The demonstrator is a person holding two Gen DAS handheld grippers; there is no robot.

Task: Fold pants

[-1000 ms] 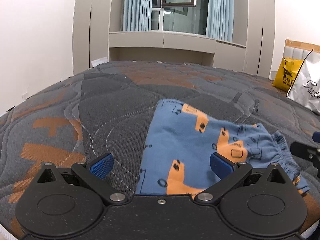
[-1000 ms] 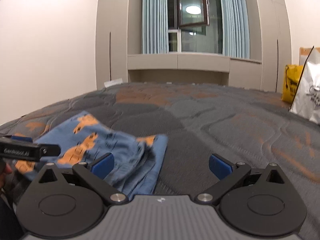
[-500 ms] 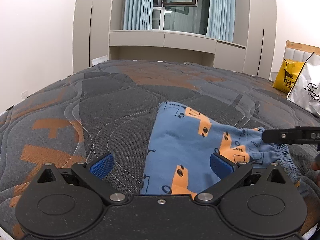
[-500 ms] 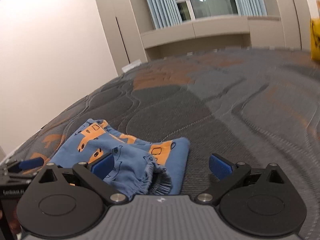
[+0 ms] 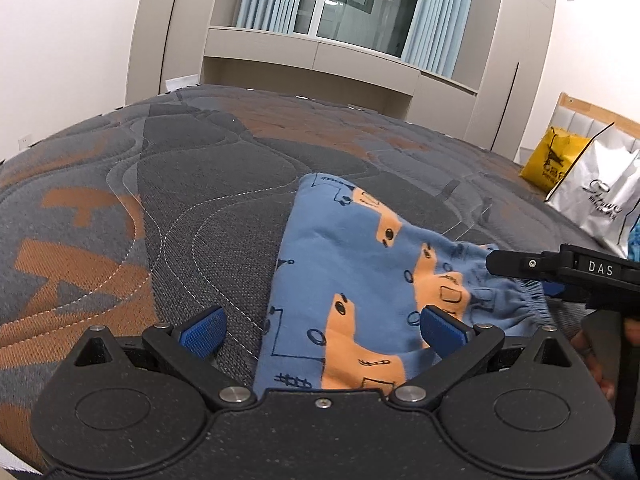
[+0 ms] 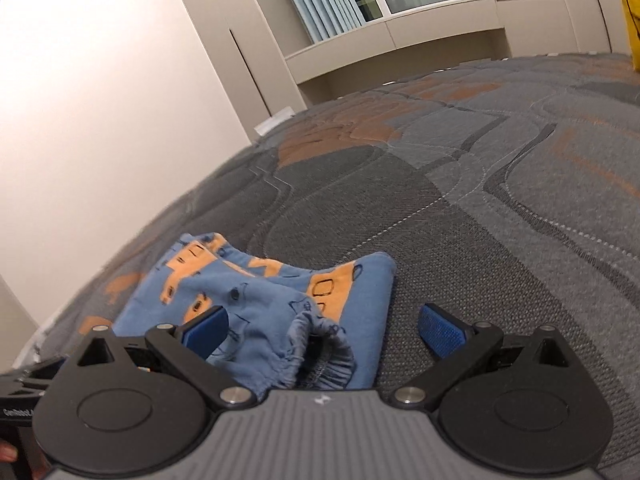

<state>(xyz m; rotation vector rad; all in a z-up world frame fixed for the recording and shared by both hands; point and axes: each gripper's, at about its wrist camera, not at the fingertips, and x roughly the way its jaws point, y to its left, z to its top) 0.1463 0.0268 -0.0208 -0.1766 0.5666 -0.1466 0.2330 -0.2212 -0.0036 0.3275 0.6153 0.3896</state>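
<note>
The blue pants (image 5: 352,280) with orange digger prints lie folded on the quilted bed (image 5: 200,184). My left gripper (image 5: 320,332) is open, low over the pants' near edge, its right pad over the cloth. My right gripper (image 6: 324,330) is open just above the elastic waistband end (image 6: 316,356) of the pants (image 6: 256,292). The right gripper's finger also shows in the left wrist view (image 5: 532,266), reaching in over the waistband from the right. Neither gripper holds any cloth.
The grey and orange bed cover (image 6: 480,184) stretches far ahead. A yellow bag (image 5: 554,162) and a white bag (image 5: 600,196) stand at the bed's right side. Cabinets and a curtained window (image 5: 352,4) lie beyond.
My right gripper has swung left and dropped close over the waistband end of the pants. My left gripper has edged closer to the pants. Both stay open.
</note>
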